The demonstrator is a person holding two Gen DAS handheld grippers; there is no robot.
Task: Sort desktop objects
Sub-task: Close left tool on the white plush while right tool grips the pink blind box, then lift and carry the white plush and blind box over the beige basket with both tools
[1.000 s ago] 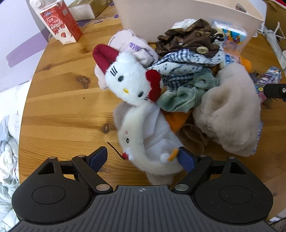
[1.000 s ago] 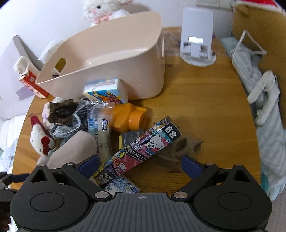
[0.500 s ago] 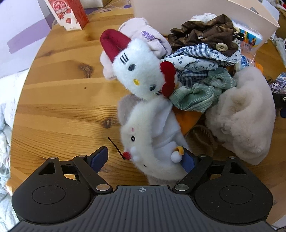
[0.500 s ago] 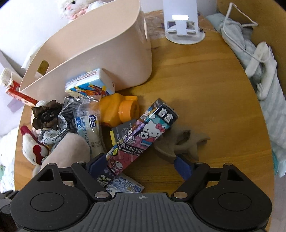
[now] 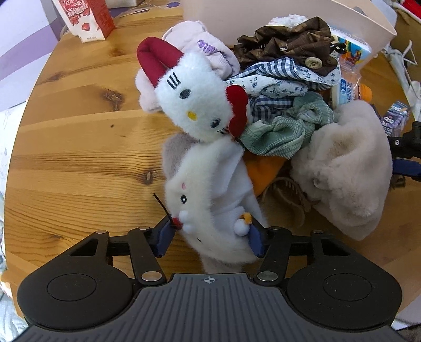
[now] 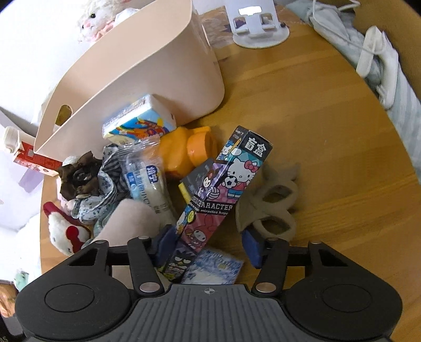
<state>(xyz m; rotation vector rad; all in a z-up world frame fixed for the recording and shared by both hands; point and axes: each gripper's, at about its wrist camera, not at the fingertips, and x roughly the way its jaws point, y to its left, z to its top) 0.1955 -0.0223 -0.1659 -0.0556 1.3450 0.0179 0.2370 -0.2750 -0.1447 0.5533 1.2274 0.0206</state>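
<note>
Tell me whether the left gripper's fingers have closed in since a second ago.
Yes. The left gripper has narrowed: its blue fingers now press the white plush mouse, against the unchanged black gripper body.

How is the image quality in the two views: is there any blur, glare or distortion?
Left wrist view: sharp, soft even light; fisheye bends the table edge; the white plush toy between the left gripper fingers is clear. Right wrist view: slight blur on the beige bin, glare on the white stand; the character box print is readable.
</note>
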